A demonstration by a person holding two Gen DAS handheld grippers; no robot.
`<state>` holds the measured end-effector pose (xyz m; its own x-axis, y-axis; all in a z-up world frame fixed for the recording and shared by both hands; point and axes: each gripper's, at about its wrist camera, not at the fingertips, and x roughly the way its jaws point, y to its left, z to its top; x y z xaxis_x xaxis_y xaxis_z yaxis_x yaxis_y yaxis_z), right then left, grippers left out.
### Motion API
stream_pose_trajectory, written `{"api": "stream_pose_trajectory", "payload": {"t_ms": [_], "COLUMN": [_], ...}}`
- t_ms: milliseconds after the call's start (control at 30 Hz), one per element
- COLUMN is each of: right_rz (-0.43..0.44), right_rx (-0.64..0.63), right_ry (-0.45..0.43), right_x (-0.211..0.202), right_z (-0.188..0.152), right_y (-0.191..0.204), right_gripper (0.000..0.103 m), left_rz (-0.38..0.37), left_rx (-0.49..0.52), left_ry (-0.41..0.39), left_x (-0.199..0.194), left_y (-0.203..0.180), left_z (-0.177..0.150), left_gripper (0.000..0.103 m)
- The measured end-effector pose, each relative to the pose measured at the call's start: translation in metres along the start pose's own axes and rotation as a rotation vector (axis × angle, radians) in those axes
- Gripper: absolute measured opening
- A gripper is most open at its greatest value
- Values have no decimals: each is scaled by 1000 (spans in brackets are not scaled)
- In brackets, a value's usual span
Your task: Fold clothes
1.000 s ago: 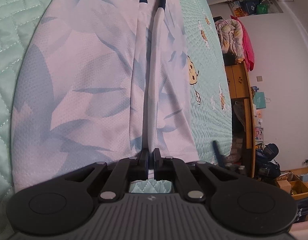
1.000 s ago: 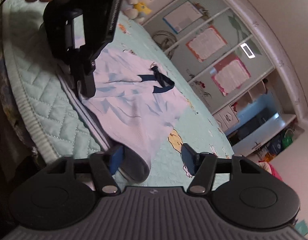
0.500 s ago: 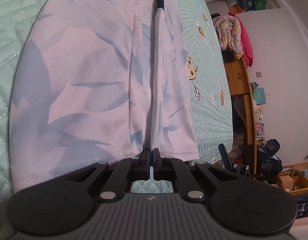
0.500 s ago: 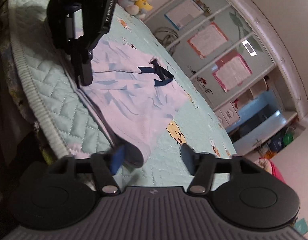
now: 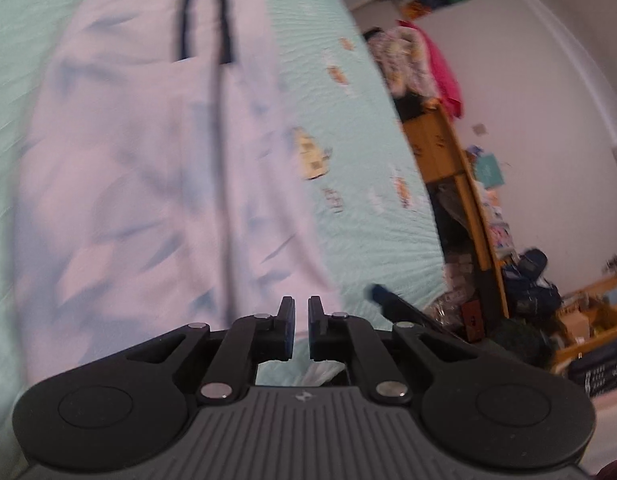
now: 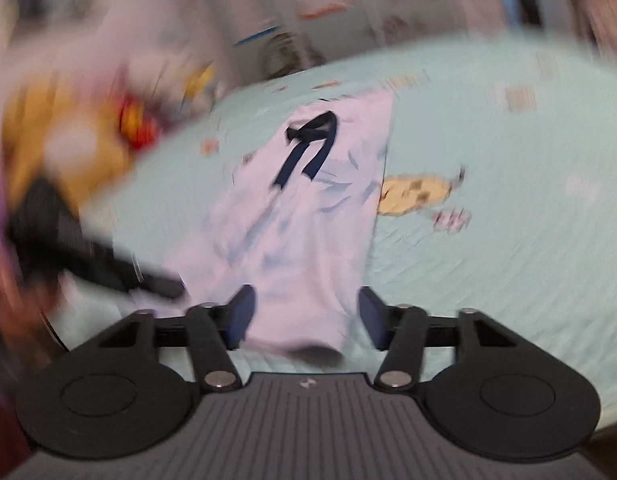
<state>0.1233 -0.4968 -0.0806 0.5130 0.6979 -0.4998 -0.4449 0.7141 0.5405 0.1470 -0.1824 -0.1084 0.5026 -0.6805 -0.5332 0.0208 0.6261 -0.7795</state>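
While both wrist views were smeared by motion blur, the main layout could be read. The garment (image 5: 140, 184), pale lilac with blue leaf-like marks and a dark navy drawstring (image 6: 308, 148), lay flat on the mint quilted bedspread (image 5: 348, 128), folded lengthwise into a long strip.

Left gripper (image 5: 301, 320): fingers pressed nearly together, only a thin slit between the pads. No cloth was visible in that slit; the garment's near hem sat just beyond and to the left of the fingertips. Whether the tips touched the cloth could not be told.

Right gripper (image 6: 304, 312): fingers spread, jaws closing. The near end of the garment lay between the pads (image 6: 240, 316), its hem curling just ahead of the gripper body. The pads did not appear to press on it.

Edges: in the right wrist view the garment's right edge ran straight, with bare bedspread beyond it carrying a yellow cartoon print (image 6: 416, 194). Its left edge was less regular, and the dark body of the left gripper crossed the lower left corner there. In the left wrist view open bedspread flanked the strip on both sides. Past the bed's right edge stood a wooden shelf unit (image 5: 448, 152) with piled clothing (image 5: 420, 64) on top.
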Motion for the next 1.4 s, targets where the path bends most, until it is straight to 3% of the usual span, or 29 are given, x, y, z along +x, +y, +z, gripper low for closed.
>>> {"api": "stream_pose_trajectory", "payload": {"t_ms": [133, 167, 233, 267, 333, 367, 467, 500, 600, 700, 767, 900, 1000, 1100, 1133, 1167, 1300, 1400], "right_rz": [201, 223, 186, 156, 105, 80, 30, 30, 145, 121, 96, 105, 188, 167, 155, 142, 119, 172], "right_rx": [335, 378, 426, 450, 467, 472, 475, 458, 462, 393, 380, 356, 344, 386, 403, 420, 394, 390], "right_ry": [26, 38, 67, 79, 60, 45, -3, -13, 28, 69, 77, 54, 76, 112, 125, 138, 139, 109], "right_x": [41, 53, 74, 83, 85, 85, 78, 75, 71, 66, 60, 42, 36, 39, 41, 43, 39, 38], "right_z": [14, 17, 16, 15, 16, 18, 21, 21, 13, 2, -1, 7, 7, -5, -9, -13, -11, -5], "right_y": [-38, -46, -62, -72, -82, -85, -86, -80, -67, -62, -64, -51, -41, -48, -52, -55, -47, -37], "right_gripper": [49, 49, 49, 45, 3, 0, 14, 28, 36, 35, 28, 37, 41, 41, 27, 24, 33, 44], "left_rz": [70, 85, 89, 76, 70, 75, 82, 86, 91, 88, 90, 81, 95, 114, 113, 114, 119, 102], "left_rx": [19, 0, -48, -76, -91, -80, -80, -78, -74, -72, -72, -66, -62, -63, -68, -66, -23, -27], "left_ry": [43, 53, 58, 52, 45, 44, 40, 38, 22, 5, -2, -31, -35, -27, -33, -34, -34, -42], "left_x": [35, 40, 41, 39, 33, 31, 28, 27, 21, 13, 9, 0, 1, 2, 1, 0, -6, -11], "left_y": [6, 13, 28, 33, 36, 35, 32, 30, 26, 26, 26, 21, 22, 26, 26, 25, 13, 13], "left_z": [0, -3, -10, -12, -15, -16, -16, -16, -17, -19, -20, -21, -21, -25, -26, -26, -27, -29], "left_gripper": [6, 6, 3, 3, 3, 3, 3, 3, 5, 17, 17, 30, 31, 30, 30, 30, 31, 32]}}
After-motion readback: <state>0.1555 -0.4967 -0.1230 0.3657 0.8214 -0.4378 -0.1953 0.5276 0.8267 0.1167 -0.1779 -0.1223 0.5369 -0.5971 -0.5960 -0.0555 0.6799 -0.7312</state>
